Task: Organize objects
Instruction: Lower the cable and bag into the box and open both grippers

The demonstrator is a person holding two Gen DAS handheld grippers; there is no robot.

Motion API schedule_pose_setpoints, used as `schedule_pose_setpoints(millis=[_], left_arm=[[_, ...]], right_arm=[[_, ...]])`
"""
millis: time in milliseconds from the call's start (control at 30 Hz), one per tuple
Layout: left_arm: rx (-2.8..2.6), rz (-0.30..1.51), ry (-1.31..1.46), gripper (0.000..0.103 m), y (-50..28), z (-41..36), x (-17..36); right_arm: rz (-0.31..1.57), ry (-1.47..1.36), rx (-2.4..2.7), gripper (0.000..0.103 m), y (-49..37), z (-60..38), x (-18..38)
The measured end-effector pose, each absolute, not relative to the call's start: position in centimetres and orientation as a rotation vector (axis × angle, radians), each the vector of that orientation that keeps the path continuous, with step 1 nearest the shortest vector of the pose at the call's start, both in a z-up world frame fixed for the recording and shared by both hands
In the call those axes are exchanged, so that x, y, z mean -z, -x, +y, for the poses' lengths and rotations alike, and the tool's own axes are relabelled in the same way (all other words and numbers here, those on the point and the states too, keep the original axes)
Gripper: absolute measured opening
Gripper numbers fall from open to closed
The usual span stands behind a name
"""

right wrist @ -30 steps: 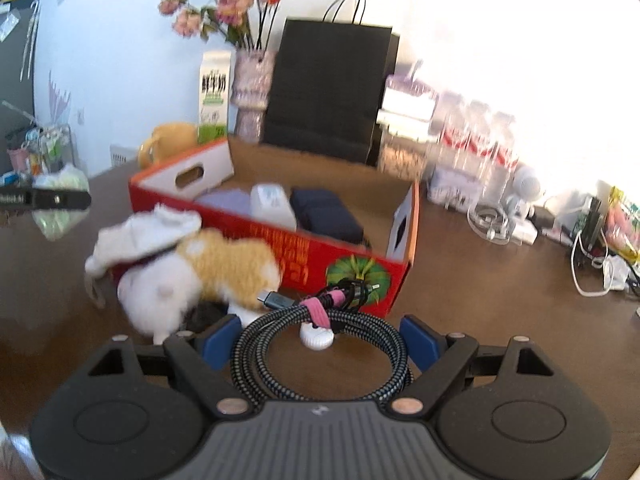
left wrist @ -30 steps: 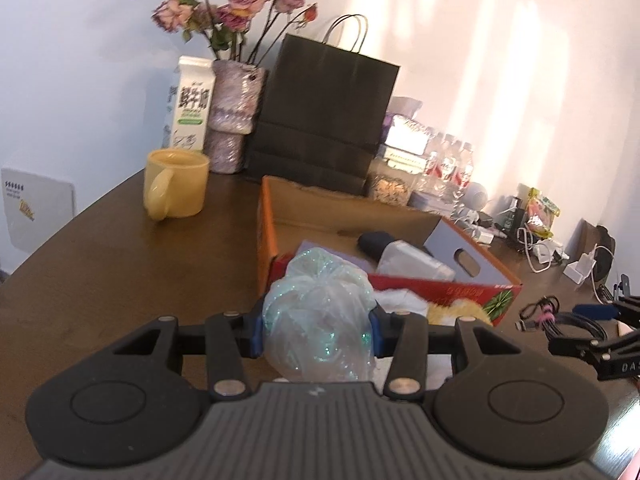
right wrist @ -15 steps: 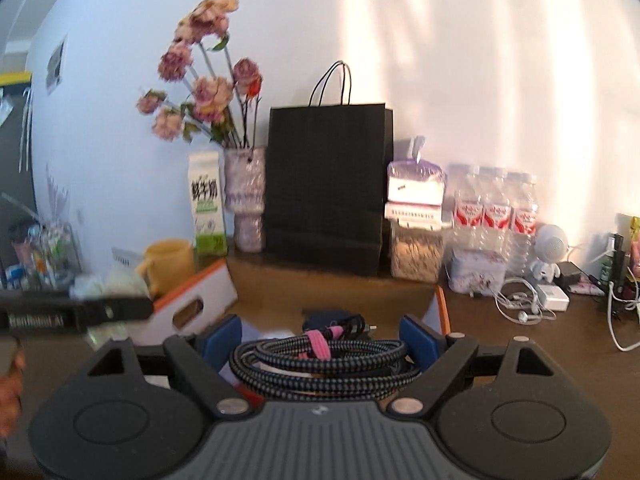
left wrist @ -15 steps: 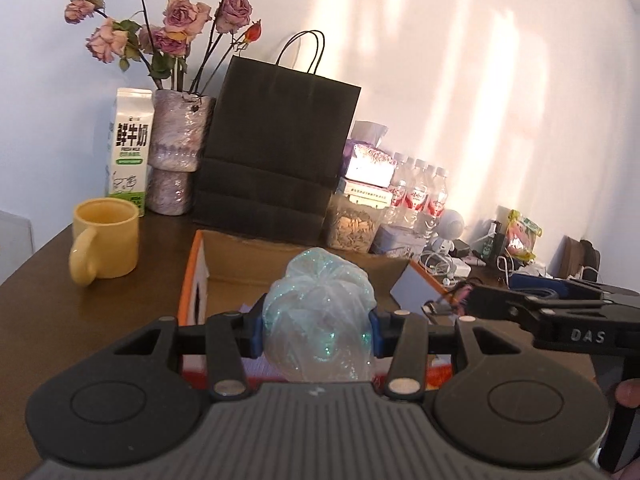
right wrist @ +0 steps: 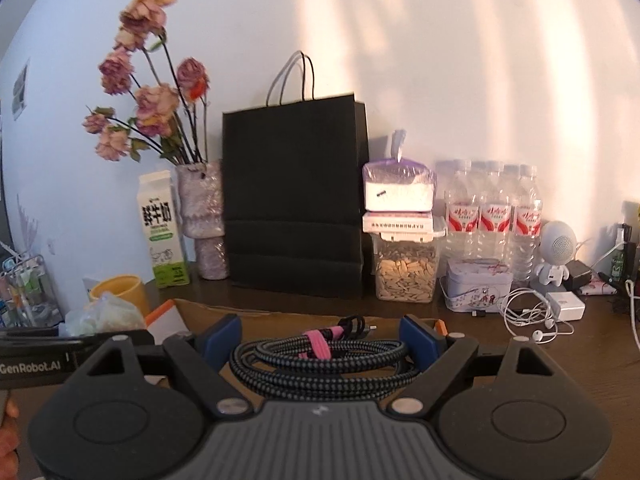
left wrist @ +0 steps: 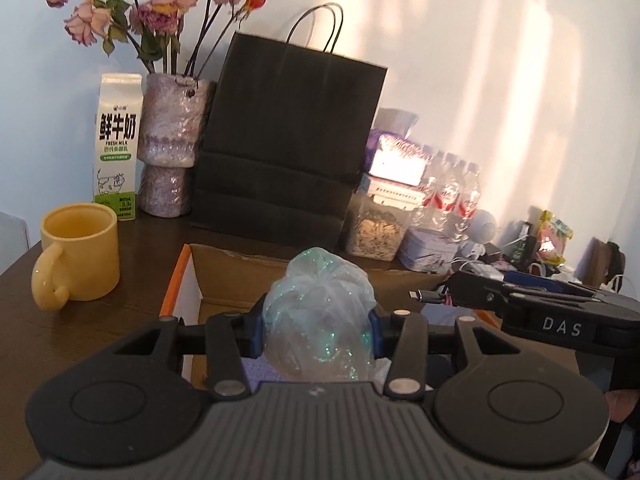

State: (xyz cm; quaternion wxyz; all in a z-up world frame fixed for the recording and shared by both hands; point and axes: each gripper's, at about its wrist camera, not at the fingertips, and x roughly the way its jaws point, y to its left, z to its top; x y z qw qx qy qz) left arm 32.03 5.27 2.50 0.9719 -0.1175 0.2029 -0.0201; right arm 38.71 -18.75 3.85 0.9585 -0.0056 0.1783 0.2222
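My left gripper (left wrist: 318, 330) is shut on a crumpled clear plastic bag (left wrist: 320, 316) with green glitter, held above the open cardboard box (left wrist: 188, 280). My right gripper (right wrist: 320, 340) is shut on a coiled braided cable (right wrist: 320, 364) with a pink strap, also over the box (right wrist: 168, 316). The right gripper shows at the right of the left wrist view (left wrist: 540, 312), and the cable's plug (left wrist: 426, 296) sticks out from it. The bag shows at the left of the right wrist view (right wrist: 104, 312). The box's contents are mostly hidden.
A yellow mug (left wrist: 78, 258) stands left of the box. Behind it are a milk carton (left wrist: 118, 144), a vase of dried roses (left wrist: 170, 148), a black paper bag (left wrist: 284, 152), a seed jar (right wrist: 404, 276), water bottles (right wrist: 492, 208), a tin and chargers.
Both grippers have risen from table level and moved forward over the box, each keeping its load. The plush toy and the box's red front have dropped out of view.
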Motion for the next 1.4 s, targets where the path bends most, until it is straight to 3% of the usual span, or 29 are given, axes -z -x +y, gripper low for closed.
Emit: schedule_pose_setpoints(millis=[67,133,200,867,1400], left_arm=[[0.028,0.425,0.227,0.052,-32.7,5.5,-2.0],[0.015,0.435,0.217,0.082,-33.2,5.7,-1.3],[-0.006,0.433,0.204,0.103,-33.4,5.8,-1.0],[-0.056,0.406,0.200,0.103,-32.5,5.7,-1.3],[-0.050,0.352,0.173,0.103,-26.3,5.7,-3.4]], right_arm=[[0.382,0.013,-0.448,0.086,-39.7,-18.5,-2.8],[0.422,0.011,-0.449,0.092,-40.5,-18.6,-1.7],[0.461,0.003,-0.434,0.103,-41.3,-18.9,-0.7],[0.467,0.003,-0.443,0.103,-40.4,-19.4,-1.0],[0.411,0.025,-0.428,0.103,-33.6,-22.0,-2.6]])
